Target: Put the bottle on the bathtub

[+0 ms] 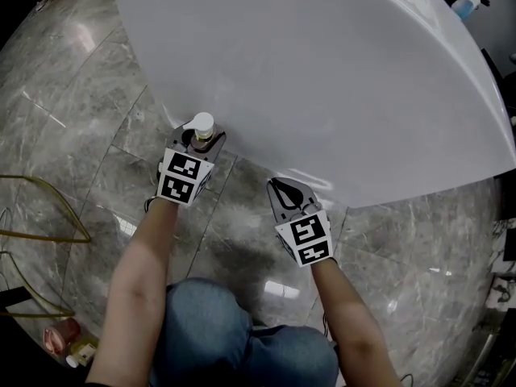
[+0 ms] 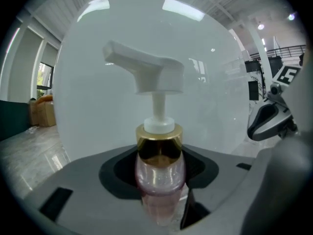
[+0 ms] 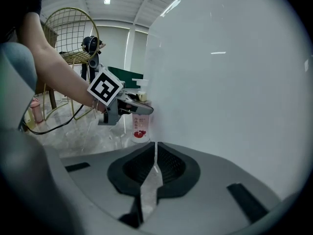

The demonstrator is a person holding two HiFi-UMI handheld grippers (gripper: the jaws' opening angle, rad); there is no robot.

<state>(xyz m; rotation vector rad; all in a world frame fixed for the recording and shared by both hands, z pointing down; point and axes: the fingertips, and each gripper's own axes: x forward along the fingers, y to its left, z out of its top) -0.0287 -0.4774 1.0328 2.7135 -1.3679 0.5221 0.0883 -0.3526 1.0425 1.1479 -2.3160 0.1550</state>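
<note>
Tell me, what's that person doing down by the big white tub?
A person crouches beside the bathtub with a gripper in each hand. The left gripper is clamped on the neck of a pink pump bottle, held upright low by the tub's outer wall. The right gripper is shut and empty, close by. The bottle is not on the tub yet.
</note>
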